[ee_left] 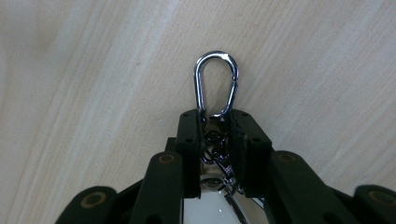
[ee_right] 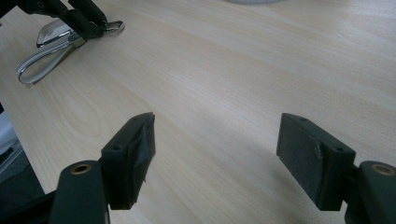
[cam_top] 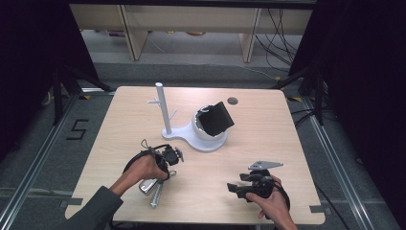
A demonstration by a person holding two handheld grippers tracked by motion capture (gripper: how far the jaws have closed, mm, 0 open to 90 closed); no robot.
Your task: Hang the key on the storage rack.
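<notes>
High view. A pale wooden tabletop (cam_top: pixel 268 139) carries a white stand (cam_top: pixel 165 115) whose upright post rises from a flat base; a white bowl-shaped holder (cam_top: pixel 203 132) sits on that base with a black square object (cam_top: pixel 216 117) tilted in it. Stand and holder lie near the centre of the tabletop, toward 12 o'clock from both hands.

The left gripper (cam_top: pixel 168 160) is at about 8 o'clock of the tabletop, held in the person's left hand (cam_top: pixel 143 166). Under it lies a metal keychain (cam_top: pixel 152 187), its shiny parts extending toward 6 o'clock from the gripper.

Left gripper view. The jaws stand narrow and pressed from both sides on the keychain's chain links (ee_left: pixel 215 144), at the base of a silver carabiner clip (ee_left: pixel 216 84). The clip projects past the jaw tips toward 12 o'clock and lies flat on the wood.

The right gripper (cam_top: pixel 234 188) is at about 5 o'clock of the tabletop, held in the right hand (cam_top: pixel 273 203), well apart from the keychain. It points toward 9 o'clock.

Right gripper view. The jaws stand wide with bare wood between them. The left gripper (ee_right: pixel 88 23) and the keychain (ee_right: pixel 46 51) show at 10 o'clock.
</notes>
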